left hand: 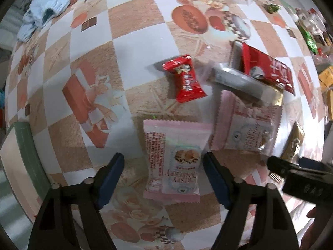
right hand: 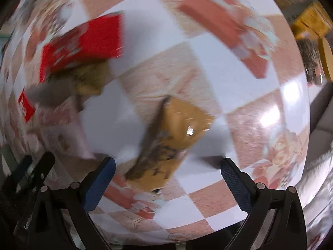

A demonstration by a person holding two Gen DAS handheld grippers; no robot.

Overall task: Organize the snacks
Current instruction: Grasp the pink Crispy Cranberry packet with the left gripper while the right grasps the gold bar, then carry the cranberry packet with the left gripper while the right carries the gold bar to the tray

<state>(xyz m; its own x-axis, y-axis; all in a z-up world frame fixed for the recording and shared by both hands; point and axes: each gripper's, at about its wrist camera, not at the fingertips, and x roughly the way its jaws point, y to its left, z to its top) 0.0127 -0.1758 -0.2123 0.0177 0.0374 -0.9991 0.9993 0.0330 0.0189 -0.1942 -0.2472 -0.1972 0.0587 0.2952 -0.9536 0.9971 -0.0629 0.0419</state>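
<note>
In the left wrist view a pink cranberry crisp packet (left hand: 172, 160) lies flat on the checked tablecloth (left hand: 87, 48). My left gripper (left hand: 164, 179) points down over it, open, with the packet's near half between the blue pads and a gap on the left side. A second pink packet (left hand: 245, 125), a small red packet (left hand: 187, 79), a silver packet (left hand: 239, 81) and a large red packet (left hand: 268, 68) lie beyond. My right gripper (right hand: 167, 185) stands open over a gold-brown packet (right hand: 174, 139), not touching it. The right wrist view is blurred.
A light blue cloth (left hand: 45, 6) lies at the table's far left. More snacks are heaped along the right edge (left hand: 312, 37). Yellow boxes (right hand: 312, 20) stand off the table. The right gripper's body (left hand: 301, 177) is close beside my left one.
</note>
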